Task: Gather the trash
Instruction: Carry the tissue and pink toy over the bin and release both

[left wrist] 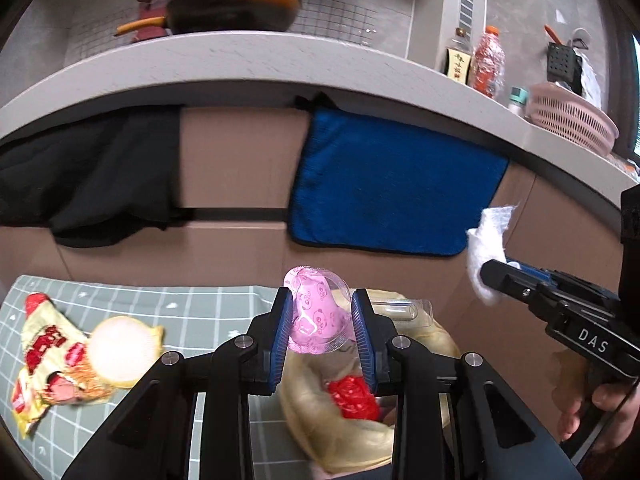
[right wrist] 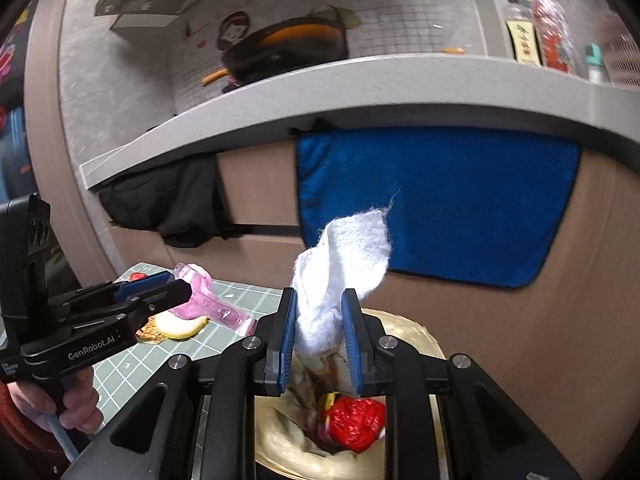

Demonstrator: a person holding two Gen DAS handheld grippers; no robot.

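The left hand-held gripper (left wrist: pixel 320 330), black with blue ribbed pads, is pointed forward and somewhat downward, its jaws closed partway on a pink printed clear plastic blister pack (left wrist: pixel 316 316). The right hand-held gripper (right wrist: pixel 320 330), of the same build, is pitched down likewise, its jaws pressed on a white crumpled tissue (right wrist: pixel 340 272). In the left wrist view the right one is seen at 3 o'clock, its handle wrapped by a hand (left wrist: pixel 600 404). In the right wrist view the left one is seen at 9 o'clock, held by a hand (right wrist: pixel 60 404) with a red sleeve (right wrist: pixel 16 420).
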